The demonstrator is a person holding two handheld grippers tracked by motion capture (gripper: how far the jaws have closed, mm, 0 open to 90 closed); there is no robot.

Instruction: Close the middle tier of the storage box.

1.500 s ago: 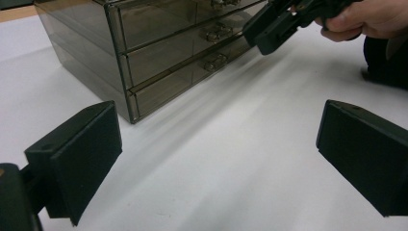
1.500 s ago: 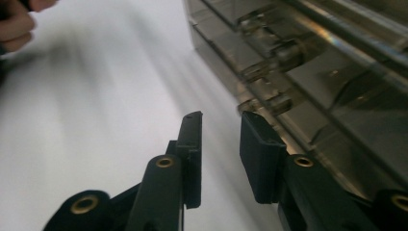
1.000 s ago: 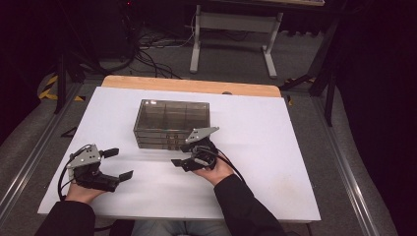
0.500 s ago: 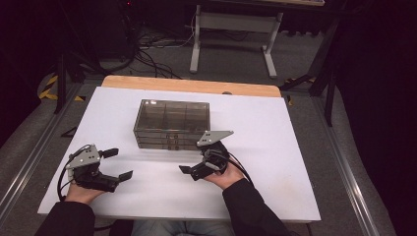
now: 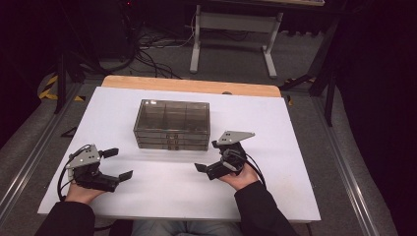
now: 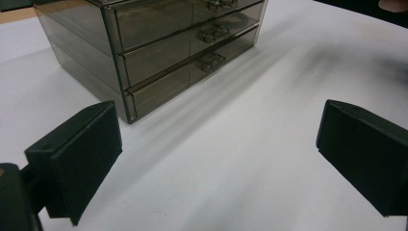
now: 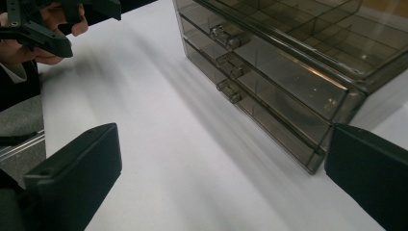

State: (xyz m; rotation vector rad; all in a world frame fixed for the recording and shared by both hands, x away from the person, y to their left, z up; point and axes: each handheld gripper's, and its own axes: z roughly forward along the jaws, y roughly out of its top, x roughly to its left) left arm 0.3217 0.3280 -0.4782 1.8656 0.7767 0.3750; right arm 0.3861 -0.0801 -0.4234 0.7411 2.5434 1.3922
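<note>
A smoky translucent plastic three-drawer organizer (image 5: 172,124) is set mid-table on the smooth white tabletop (image 5: 295,147). The left gripper (image 5: 115,163) and right gripper (image 5: 209,156) are held beside it, matte black jaws spread wide, nothing pinched; the right's have just been opening.

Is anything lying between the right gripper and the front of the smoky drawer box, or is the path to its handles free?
Nothing visible stands in the way. Only bare white table lies between the right gripper, jaws open and holding nothing, and the drawer box. Its three handles face that gap, all drawers closed.
</note>
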